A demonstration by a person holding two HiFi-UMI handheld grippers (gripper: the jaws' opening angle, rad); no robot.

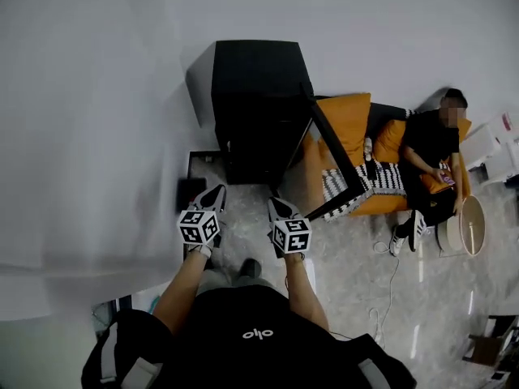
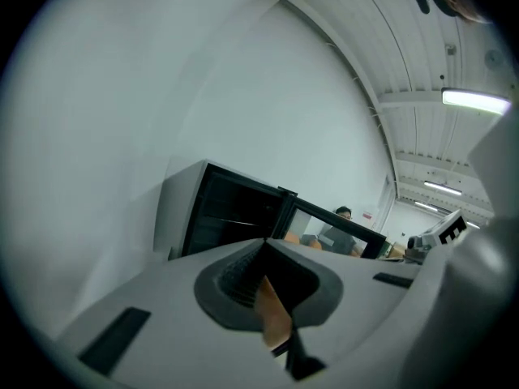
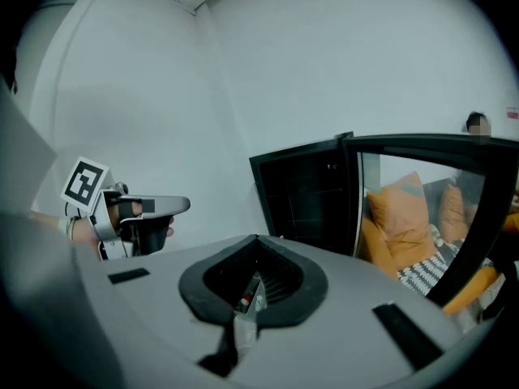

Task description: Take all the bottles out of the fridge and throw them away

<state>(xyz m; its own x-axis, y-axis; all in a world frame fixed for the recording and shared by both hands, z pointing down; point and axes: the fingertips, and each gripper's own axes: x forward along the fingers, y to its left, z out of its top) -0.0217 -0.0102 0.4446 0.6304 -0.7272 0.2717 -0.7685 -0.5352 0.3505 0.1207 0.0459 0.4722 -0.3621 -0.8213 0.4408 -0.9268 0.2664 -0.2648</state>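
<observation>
Facing the open fridge (image 1: 258, 104), dead ahead of left gripper (image 1: 215, 194) and right gripper (image 1: 277, 205), both about equally near. Jaws pressed together on each, holding nothing.

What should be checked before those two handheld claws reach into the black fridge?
1. Fridge door open: ok, swung wide.
2. Left gripper empty: ok, jaws shut on nothing.
3. Right gripper empty: ok, jaws shut on nothing.
4. Jaws open for a grab: not ok, both are shut.
5. Bottles seen inside fridge: cannot tell, interior is dark.
6. Seated person clear of the door: ok, on the sofa beyond it.
</observation>
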